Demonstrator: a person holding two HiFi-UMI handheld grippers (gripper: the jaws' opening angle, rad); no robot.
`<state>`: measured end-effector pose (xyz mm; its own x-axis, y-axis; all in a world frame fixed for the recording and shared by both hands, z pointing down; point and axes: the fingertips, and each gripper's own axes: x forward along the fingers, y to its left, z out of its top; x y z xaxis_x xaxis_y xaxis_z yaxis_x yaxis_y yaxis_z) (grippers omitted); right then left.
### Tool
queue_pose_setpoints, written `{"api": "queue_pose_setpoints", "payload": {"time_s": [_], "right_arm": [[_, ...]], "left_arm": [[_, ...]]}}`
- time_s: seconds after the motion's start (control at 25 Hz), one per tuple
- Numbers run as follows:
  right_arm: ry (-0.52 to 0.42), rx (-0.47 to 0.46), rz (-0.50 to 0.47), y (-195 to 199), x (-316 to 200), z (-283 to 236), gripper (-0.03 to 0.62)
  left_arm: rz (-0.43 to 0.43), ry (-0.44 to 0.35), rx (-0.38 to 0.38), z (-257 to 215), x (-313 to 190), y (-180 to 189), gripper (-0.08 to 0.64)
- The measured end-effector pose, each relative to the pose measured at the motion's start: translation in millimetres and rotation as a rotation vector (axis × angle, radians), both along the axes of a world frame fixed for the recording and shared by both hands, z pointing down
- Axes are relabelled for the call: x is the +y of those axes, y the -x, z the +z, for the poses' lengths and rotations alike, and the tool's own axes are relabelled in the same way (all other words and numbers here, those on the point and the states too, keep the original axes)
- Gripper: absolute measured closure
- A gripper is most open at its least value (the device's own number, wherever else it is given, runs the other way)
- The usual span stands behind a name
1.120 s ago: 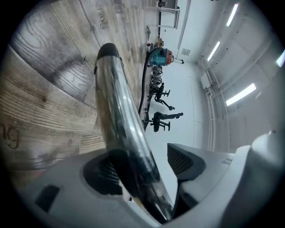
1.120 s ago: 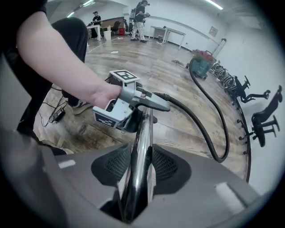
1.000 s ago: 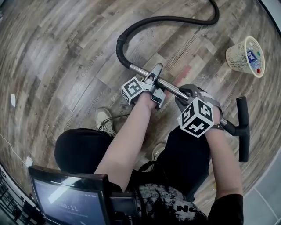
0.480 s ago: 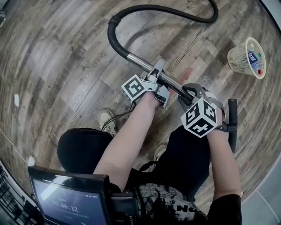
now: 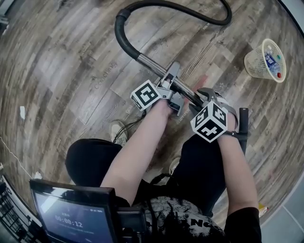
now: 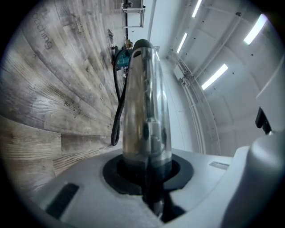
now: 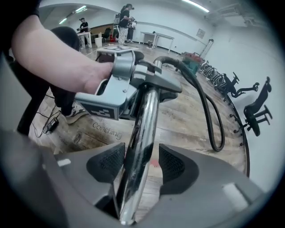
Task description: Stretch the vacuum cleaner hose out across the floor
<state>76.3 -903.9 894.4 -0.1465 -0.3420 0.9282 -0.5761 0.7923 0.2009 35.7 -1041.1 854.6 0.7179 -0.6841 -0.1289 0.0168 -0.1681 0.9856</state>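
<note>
Gripping wand (image 5: 152,65): left claw (image 5: 171,85), just closed | right claw (image 7: 139,165) just opening around it

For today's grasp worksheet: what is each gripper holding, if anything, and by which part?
The left gripper, just closed, clamps the vacuum's metal tube toward its hose end. The right gripper, jaws just opening, straddles the tube farther along, gripping nothing.

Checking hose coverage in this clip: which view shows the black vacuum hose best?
The right gripper view: the black hose runs from the chrome tube into a loop on the floor. The head view cuts it at the top edge; the left gripper view shows only a thin stretch beside the tube.
</note>
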Motion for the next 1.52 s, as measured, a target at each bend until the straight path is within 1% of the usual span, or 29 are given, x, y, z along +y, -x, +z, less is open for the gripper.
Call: {"api": "queue_pose_setpoints", "payload": {"time_s": [0.12, 0.16, 0.24, 0.32, 0.4, 0.48, 0.6, 0.64, 0.76, 0.84, 0.96, 1.04, 1.16, 1.32, 1.52], "right_arm": [[0.034, 0.065, 0.013, -12.8, 0.1, 17.1, 0.347], [0.042, 0.074, 0.024, -17.4, -0.6, 20.4, 0.378], [0.051, 0.064, 0.048, -21.3, -1.1, 23.0, 0.385], [0.056, 0.050, 0.057, -19.3, 0.3, 25.2, 0.477], [0.047, 0.031, 0.062, -15.3, -0.9, 25.0, 0.491], [0.034, 0.013, 0.068, -12.3, -3.5, 23.6, 0.499], [0.047, -0.027, 0.068, -4.9, -6.1, 23.2, 0.502], [0.056, -0.049, 0.067, -1.1, -6.6, 23.0, 0.502], [0.070, -0.100, 0.070, 8.6, -9.4, 21.2, 0.501], [0.065, -0.109, 0.079, 12.1, -17.2, 19.8, 0.500], [0.053, -0.121, 0.096, 17.6, -29.2, 12.9, 0.500], [0.039, -0.126, 0.112, 20.3, -37.6, -0.4, 0.503], [0.029, -0.132, 0.144, 29.3, -47.3, -34.1, 0.505], [0.020, -0.176, 0.176, 51.0, -55.1, -95.9, 0.506], [0.031, -0.216, 0.186, 73.9, -50.8, -179.3, 0.505]], "left_arm": [[0.000, -0.007, 0.037, -16.9, -4.3, -4.6, 0.492], [-0.002, -0.007, 0.042, -21.7, -5.6, -7.5, 0.492], [-0.002, -0.012, 0.019, -27.5, -5.4, -12.5, 0.492], [-0.002, -0.028, -0.007, -32.3, -3.4, -13.1, 0.492], [-0.003, -0.048, -0.021, -36.0, -2.6, -10.2, 0.492], [0.005, -0.065, -0.011, -38.5, -3.2, -8.2, 0.492], [0.022, -0.082, 0.061, -46.7, -4.9, -6.1, 0.493], [0.024, -0.090, 0.073, -48.7, -6.6, -4.2, 0.495], [0.040, -0.129, 0.077, -55.0, -15.4, 0.5, 0.514], [0.067, -0.162, 0.075, -61.3, -23.4, 0.9, 0.520], [0.095, -0.181, 0.082, -72.1, -33.3, 3.0, 0.522], [0.108, -0.200, 0.090, -85.8, -40.8, 5.4, 0.523], [0.134, -0.209, 0.107, -119.2, -49.9, 11.5, 0.523], [0.166, -0.243, 0.089, -186.0, -57.0, 24.9, 0.523], [0.185, -0.243, 0.052, -268.9, -53.7, 40.3, 0.522]]}}
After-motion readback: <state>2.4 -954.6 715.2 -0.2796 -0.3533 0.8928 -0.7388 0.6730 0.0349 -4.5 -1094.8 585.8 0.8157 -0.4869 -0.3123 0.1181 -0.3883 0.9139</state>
